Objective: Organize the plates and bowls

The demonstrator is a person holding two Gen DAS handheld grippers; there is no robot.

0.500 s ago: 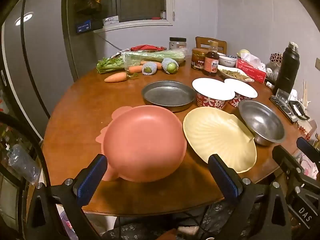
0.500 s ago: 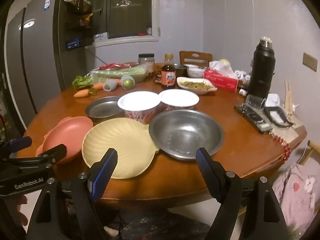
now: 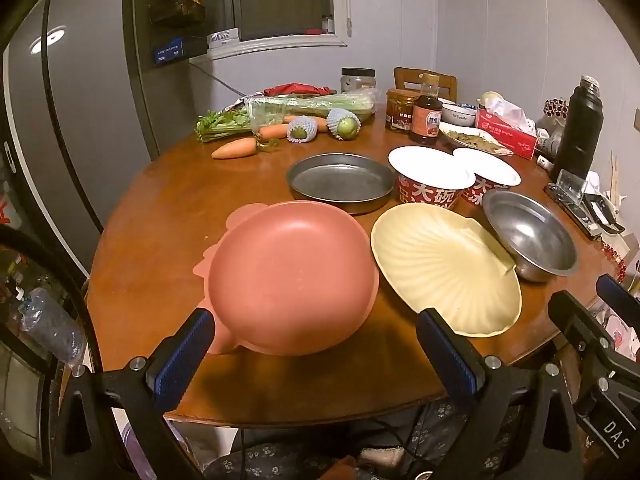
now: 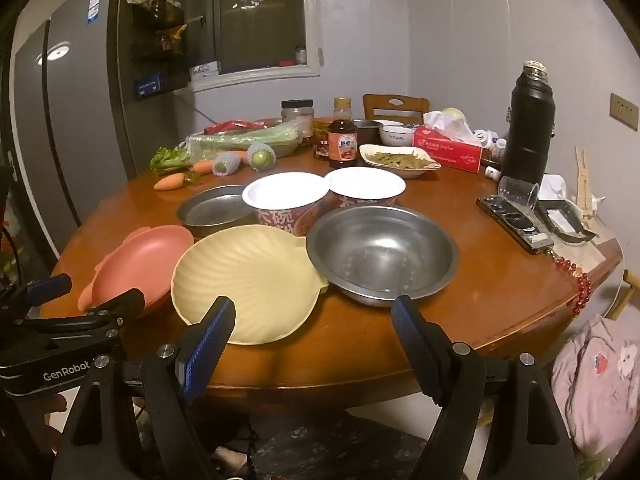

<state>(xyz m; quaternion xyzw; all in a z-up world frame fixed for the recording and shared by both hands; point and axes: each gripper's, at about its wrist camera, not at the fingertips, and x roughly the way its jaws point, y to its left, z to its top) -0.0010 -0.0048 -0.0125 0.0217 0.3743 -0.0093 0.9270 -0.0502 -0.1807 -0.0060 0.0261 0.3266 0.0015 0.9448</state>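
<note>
The left gripper (image 3: 316, 344) hangs with jaws spread wide and empty, the pink plate (image 3: 292, 276) just ahead at 12 o'clock on the round wooden table (image 3: 160, 216). The right gripper (image 4: 312, 336) is likewise parted, holding nothing; its neighbour's arm reads "GenRobot". Ahead of it, the cream shell plate (image 4: 244, 280) lies at 11 o'clock and the steel bowl (image 4: 382, 252) at 1 o'clock, rims touching. Beyond stand 2 red paper bowls (image 4: 286, 200) printed "大碗", a flat metal pan (image 4: 212, 208) at 10 o'clock, and a sauce bottle (image 4: 343, 140) whose label is unreadable.
</note>
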